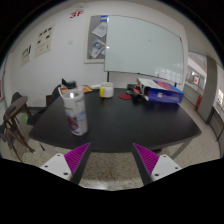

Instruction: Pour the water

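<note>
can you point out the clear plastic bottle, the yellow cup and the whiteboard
clear plastic bottle with a white label (76, 114), gripper view, on the label at mid-body
small yellow cup (106, 91), gripper view, on its side wall
large whiteboard on the far wall (145, 48), gripper view, on the bare middle of the board

Tool (110, 160) open, nothing between fingers; clear bottle (76, 113) beyond on dark table (130, 125).

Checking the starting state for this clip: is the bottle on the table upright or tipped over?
Upright: the bottle stands on its base on the dark table, cap on top, beyond the open fingers.
</note>
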Motion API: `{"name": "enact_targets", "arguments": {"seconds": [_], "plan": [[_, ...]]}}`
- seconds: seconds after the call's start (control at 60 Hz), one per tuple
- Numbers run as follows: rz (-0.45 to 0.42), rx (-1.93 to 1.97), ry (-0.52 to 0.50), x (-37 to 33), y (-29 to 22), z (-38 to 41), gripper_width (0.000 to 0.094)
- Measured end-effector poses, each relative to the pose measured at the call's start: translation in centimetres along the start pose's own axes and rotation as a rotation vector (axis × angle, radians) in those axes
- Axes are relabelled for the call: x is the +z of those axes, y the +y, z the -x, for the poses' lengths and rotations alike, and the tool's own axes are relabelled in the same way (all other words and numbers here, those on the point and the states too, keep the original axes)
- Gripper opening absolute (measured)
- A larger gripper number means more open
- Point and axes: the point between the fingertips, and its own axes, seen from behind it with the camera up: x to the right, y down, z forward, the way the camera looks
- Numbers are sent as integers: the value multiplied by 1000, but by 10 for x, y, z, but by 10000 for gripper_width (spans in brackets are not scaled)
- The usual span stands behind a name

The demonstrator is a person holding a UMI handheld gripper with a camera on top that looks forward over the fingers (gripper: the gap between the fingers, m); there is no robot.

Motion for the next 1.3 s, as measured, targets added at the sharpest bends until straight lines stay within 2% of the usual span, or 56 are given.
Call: {"name": "enact_targets", "arguments": {"seconds": [0.2, 0.4, 0.467, 0.517, 0.567, 0.717, 0.867, 0.967, 1.033, 1.183, 1.3], "plan": [[-110, -11, -59, 55, -44, 97, 843], [-188, 13, -40, 111, -84, 121, 826], [-201, 19, -35, 125, -88, 125, 716], [-208, 20, -32, 134, -88, 124, 571], [-227, 23, -35, 135, -91, 126, 551], [-264, 6, -33, 136, -98, 129, 403], [-273, 4, -89, 135, -112, 144, 377], [-298, 30, -181, 127, -140, 164, 379], [-344, 77, -246, 120, -176, 183, 379], [-452, 372, -514, 103, -295, 212, 381], [-481, 653, -766, 106, -383, 214, 380]]}}
